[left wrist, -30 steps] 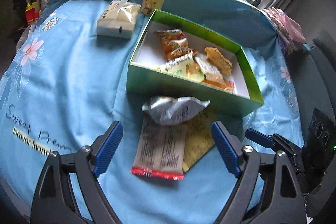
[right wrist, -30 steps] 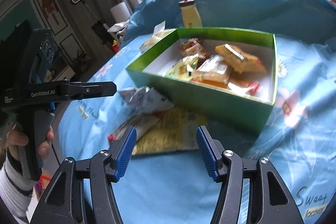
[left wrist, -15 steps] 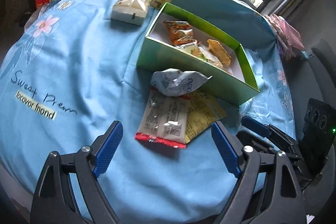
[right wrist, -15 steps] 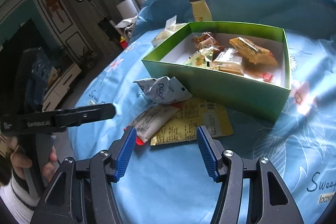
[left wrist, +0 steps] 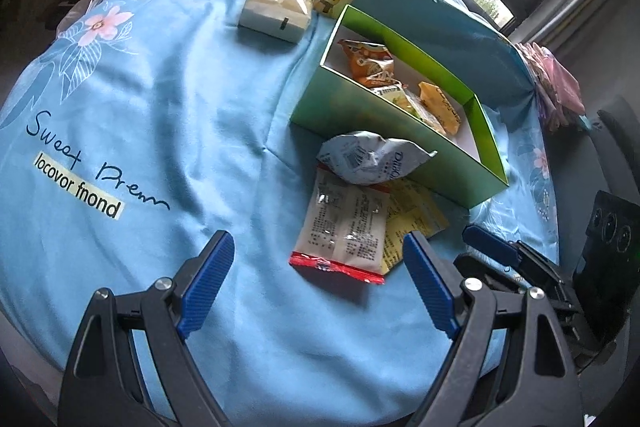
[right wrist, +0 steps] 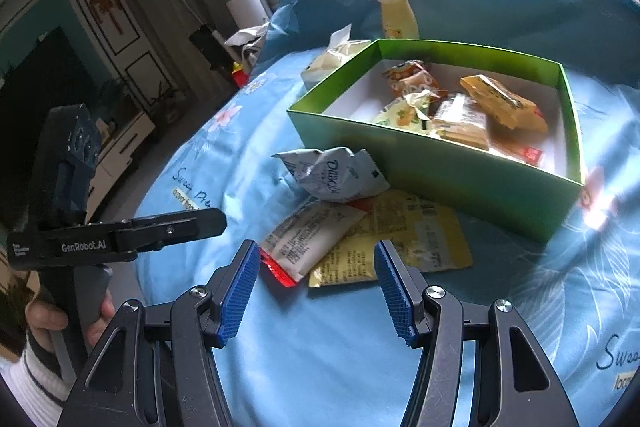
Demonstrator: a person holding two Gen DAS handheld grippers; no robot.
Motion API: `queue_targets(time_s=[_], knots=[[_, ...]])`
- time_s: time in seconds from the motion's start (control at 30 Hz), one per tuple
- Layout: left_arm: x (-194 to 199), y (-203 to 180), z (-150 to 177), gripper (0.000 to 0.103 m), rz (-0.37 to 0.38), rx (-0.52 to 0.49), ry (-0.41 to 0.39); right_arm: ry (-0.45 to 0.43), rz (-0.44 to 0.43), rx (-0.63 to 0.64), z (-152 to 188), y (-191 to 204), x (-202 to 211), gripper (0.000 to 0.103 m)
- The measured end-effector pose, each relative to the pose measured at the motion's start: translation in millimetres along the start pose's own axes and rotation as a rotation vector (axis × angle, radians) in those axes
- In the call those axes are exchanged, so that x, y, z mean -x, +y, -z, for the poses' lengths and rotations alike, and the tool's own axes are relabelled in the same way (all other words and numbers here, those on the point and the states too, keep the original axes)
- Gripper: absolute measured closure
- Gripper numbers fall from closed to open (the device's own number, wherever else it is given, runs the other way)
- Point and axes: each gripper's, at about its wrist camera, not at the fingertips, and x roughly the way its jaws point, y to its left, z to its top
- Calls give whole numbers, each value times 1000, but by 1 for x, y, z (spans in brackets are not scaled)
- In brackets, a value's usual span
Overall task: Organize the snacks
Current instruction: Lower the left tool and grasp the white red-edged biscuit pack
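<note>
Beside your green box [right wrist: 436,167], already holding several packets, three snack packets [left wrist: 344,227] wait; both grippers [left wrist: 316,263] [right wrist: 316,271] gape empty.

A green box [right wrist: 440,163] sits on a light-blue flowered cloth [left wrist: 168,115], beside a red-edged white packet [left wrist: 344,227].

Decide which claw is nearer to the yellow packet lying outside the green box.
Right. The right claw is open with the yellow packet just ahead of its fingertips; the left claw, also open, faces the red-edged white packet instead.
</note>
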Motion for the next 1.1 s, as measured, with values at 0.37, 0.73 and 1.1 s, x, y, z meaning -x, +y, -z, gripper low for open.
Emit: queue_targets(time_s=[0.37,0.73,1.1], knots=[[-17,12,-3,16,27,9,26,48,13,26,2,11,-26,43],[-33,30,-9,16,97,51,61,81,28,59,7,17,-45,43],[-55,14,-16,17,172,9,122,107,32,70,6,13,-61,43]])
